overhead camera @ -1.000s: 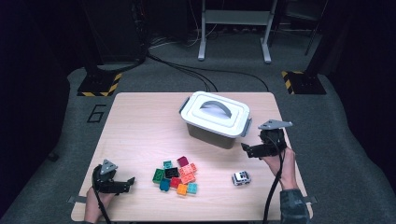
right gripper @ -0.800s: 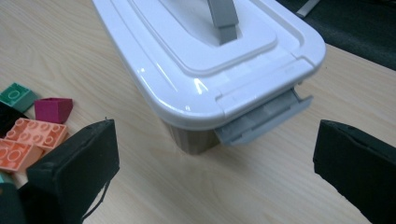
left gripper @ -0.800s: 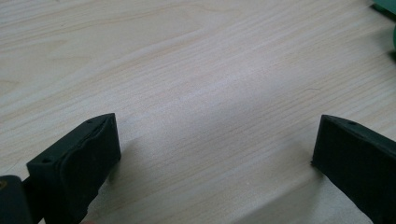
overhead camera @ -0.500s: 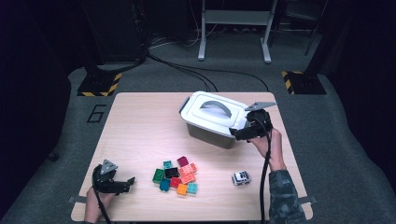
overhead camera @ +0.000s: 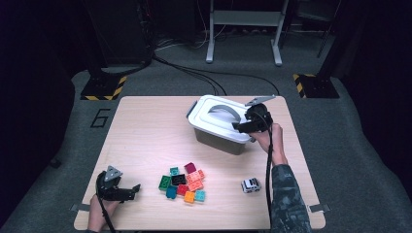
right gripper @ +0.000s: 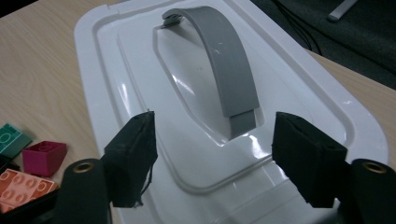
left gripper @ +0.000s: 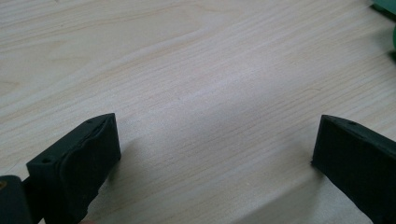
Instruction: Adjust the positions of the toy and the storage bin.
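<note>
grey handle (right gripper: 224, 79) between right gripper (right gripper: 215, 154) jaws; toy car (overhead camera: 250, 185) from above

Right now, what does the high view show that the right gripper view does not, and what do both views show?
High view alone: the whole table, the toy car, the left gripper at the near left corner, the floor beyond.

Right gripper view alone: the right gripper with its jaws apart above the lid, nothing between them.

Both: the white box with its grey handle, and the coloured bricks.
</note>
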